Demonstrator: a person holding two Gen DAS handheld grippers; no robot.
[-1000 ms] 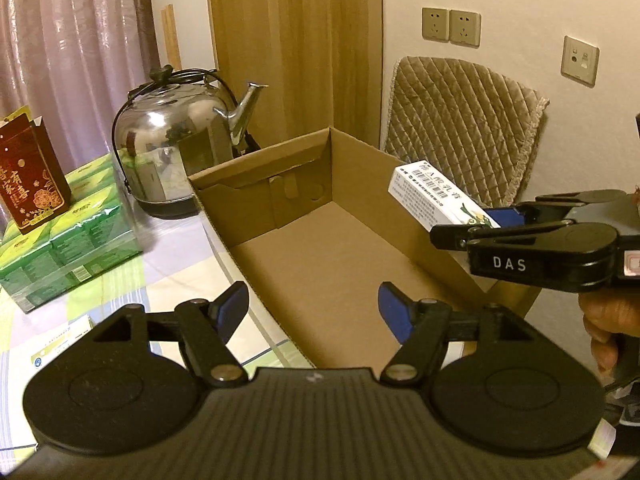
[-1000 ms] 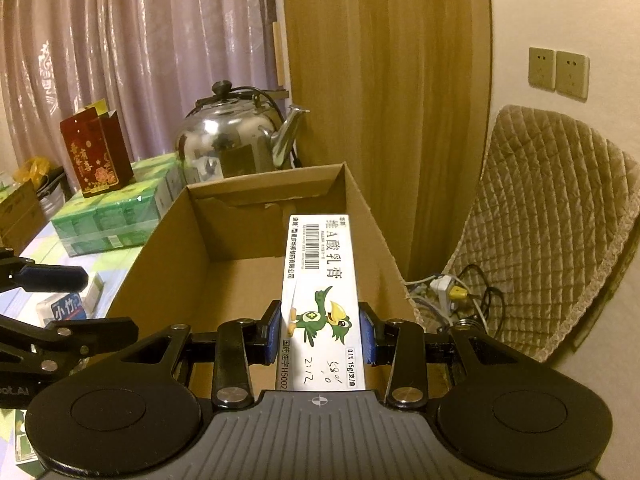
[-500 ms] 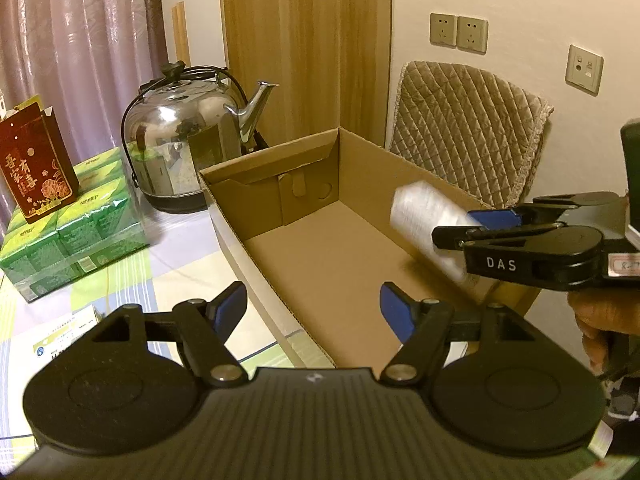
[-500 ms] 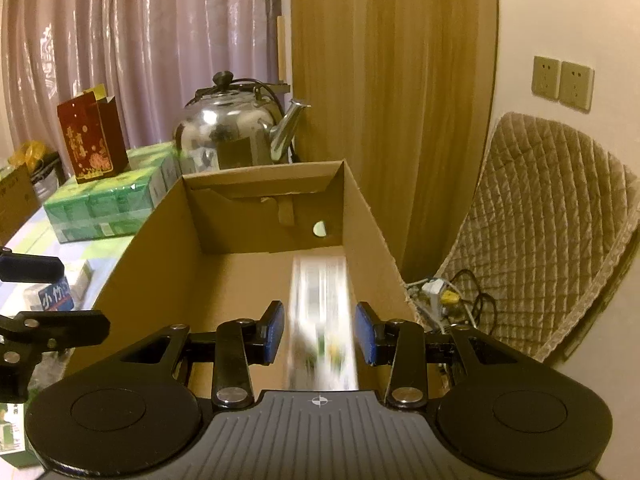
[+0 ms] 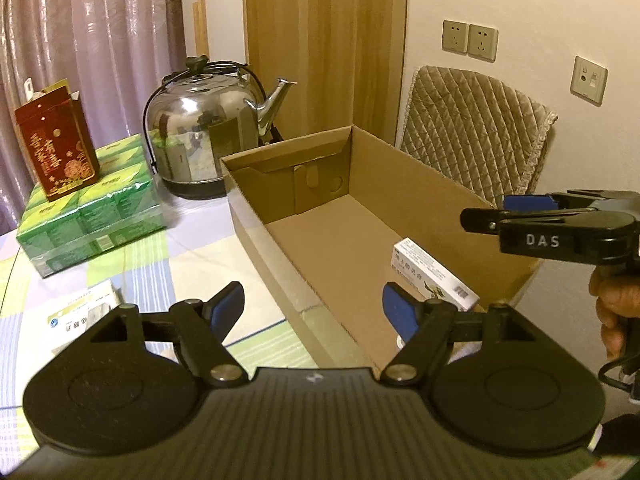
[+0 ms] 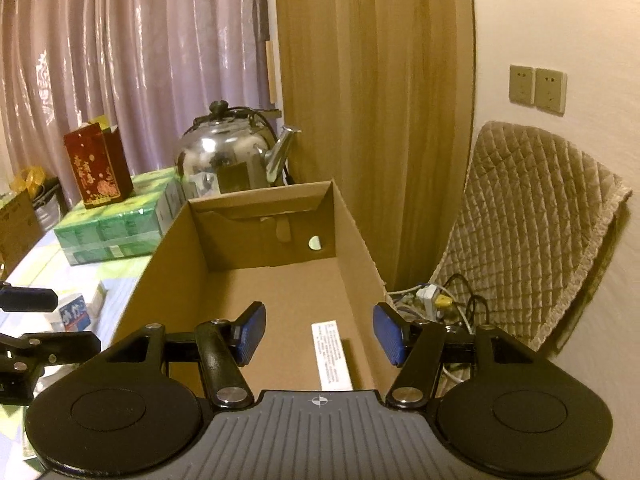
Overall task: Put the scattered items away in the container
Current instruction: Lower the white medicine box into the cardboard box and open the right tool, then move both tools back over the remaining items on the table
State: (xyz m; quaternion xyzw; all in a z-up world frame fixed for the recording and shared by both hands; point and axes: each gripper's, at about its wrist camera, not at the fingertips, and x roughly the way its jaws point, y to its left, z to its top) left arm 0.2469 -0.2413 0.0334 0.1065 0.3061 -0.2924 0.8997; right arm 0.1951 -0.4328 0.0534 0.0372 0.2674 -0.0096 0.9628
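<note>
A domestic room with mauve curtains and a wood-panelled wall frames a table (image 5: 192, 248) covered in a pale checked cloth, where an open cardboard box (image 5: 440, 188) serves as the container for a tidy-up. One item is in: a white ointment carton (image 5: 434, 274) printed with a green bird lies flat on the box floor at its near end, close beside the right-hand wall, seen from the right wrist as a white strip (image 6: 331, 356) below the spread fingers. The right gripper (image 6: 319, 334) hangs above that end of the box, jaws wide apart and holding nothing. The left gripper (image 5: 313, 308) hovers over the box's near left edge, likewise wide open and empty. Work appears to be at an early stage: a white packet with blue and green print (image 5: 82, 312) lies on the cloth left of the box, and a small blue-and-white box (image 6: 76, 312) sits out there too in the right wrist view. Whether the wrapped green packs (image 5: 92, 208), the red gift carton (image 5: 56, 148) standing on them, or the steel kettle (image 5: 204, 136) count as clutter cannot be told.
</note>
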